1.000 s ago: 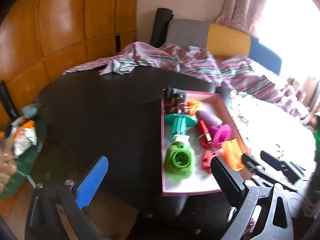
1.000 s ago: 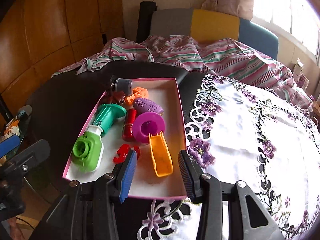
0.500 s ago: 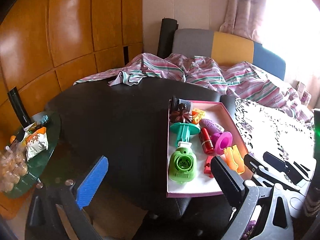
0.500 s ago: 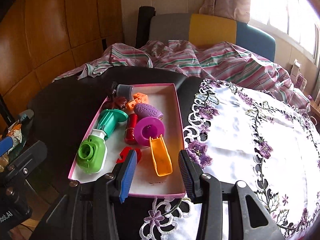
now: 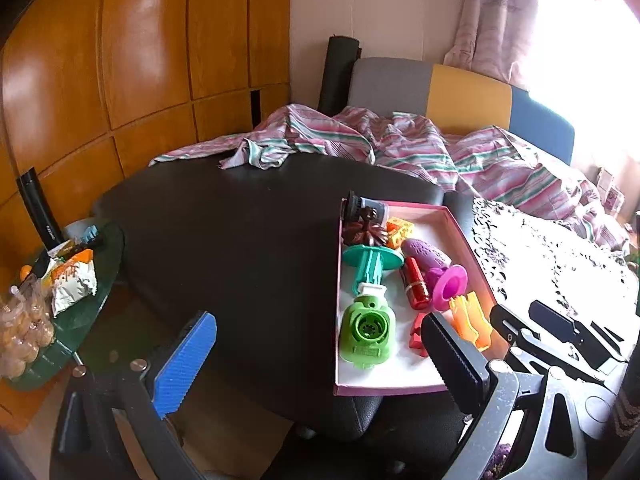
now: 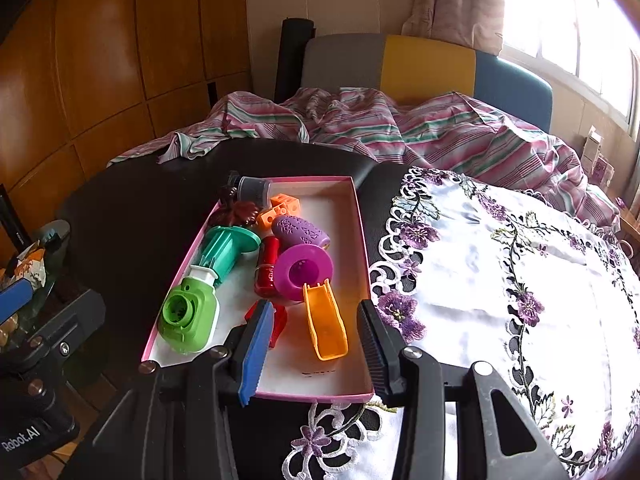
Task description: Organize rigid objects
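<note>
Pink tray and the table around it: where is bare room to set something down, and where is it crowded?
Free: the dark tabletop left of the pink tray, the embroidered cloth on its right, and the tray's white right strip and near end. Crowded: the tray's left and middle, from the green toy to the orange scoop.

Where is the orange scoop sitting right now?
In the right wrist view the orange scoop lies in the pink-rimmed box, near its front right corner, just below the magenta funnel and right of the red piece.
</note>
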Motion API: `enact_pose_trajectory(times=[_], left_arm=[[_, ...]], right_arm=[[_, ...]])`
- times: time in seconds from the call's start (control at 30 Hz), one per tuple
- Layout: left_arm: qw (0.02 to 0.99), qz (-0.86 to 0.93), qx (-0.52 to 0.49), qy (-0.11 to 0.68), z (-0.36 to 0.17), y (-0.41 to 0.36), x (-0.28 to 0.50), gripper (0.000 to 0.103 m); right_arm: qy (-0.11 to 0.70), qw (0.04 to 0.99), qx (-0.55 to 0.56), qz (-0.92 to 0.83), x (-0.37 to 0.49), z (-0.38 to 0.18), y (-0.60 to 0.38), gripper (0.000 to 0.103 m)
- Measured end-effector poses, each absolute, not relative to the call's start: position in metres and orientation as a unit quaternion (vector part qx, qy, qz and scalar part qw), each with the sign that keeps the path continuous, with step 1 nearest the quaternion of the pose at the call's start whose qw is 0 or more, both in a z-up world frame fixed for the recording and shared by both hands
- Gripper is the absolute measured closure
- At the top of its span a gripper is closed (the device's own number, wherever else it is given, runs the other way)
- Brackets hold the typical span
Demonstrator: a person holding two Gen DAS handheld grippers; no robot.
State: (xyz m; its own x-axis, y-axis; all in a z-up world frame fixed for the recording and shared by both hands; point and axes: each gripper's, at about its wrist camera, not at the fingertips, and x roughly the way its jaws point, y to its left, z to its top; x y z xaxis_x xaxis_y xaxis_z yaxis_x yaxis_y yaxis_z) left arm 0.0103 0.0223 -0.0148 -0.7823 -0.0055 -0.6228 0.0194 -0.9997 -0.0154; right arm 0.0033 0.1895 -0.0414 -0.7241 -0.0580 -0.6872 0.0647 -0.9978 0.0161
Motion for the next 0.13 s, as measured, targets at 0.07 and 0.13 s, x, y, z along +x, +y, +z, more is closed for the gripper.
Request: enact_pose_trajectory(times=[0.07,0.13], left_arm=[[0.005,-0.944,0.329,0.011,-0.015,0.0217,0.0105,0.0],[0.003,-0.943,0.332,0.012,-0.0156,0.0214,0.0096,0.0]], right_arm=[[0.006,0.034,0.37,-0.928,0.0034,-0.0419,0.1886,0.06],[0.007,0.035,0.369,-0.929,0.0035,-0.0419,0.1885,0.06]])
